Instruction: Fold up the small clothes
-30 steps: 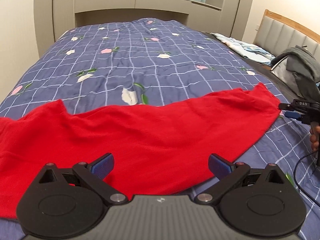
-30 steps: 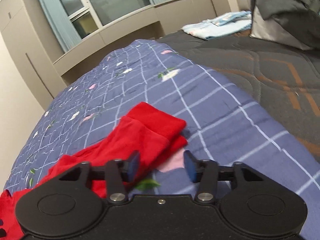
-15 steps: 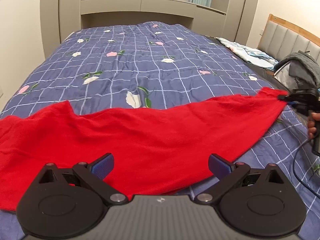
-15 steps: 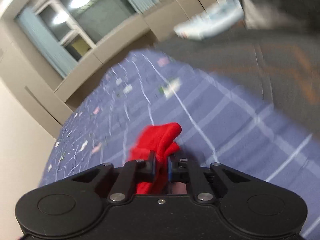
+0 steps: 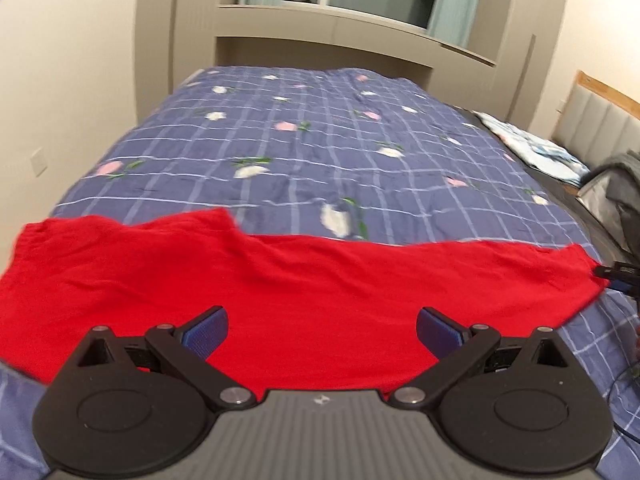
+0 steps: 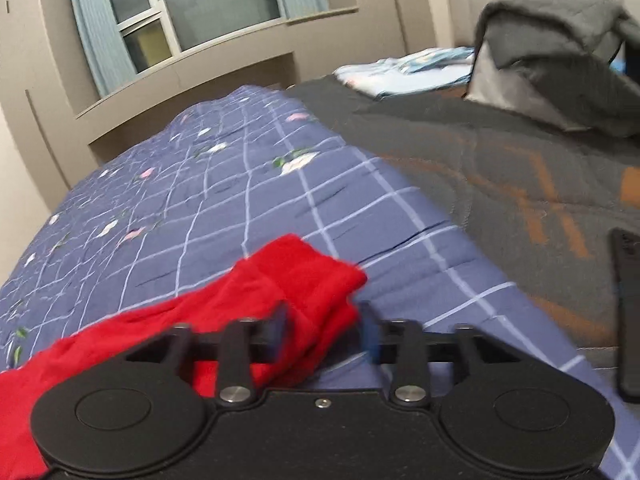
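A bright red garment (image 5: 304,280) lies stretched wide across the near end of the bed's blue checked quilt (image 5: 320,152), soft and faintly rumpled. The left tongs (image 5: 322,330) hang spread wide above its near edge. The right tongs (image 6: 324,330) stand parted around the folded, doubled-over end (image 6: 304,280) of the cloth.

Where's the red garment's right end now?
In the right wrist view, the red garment ends between the right gripper fingers, lying on the blue checked quilt near the dark blanket.
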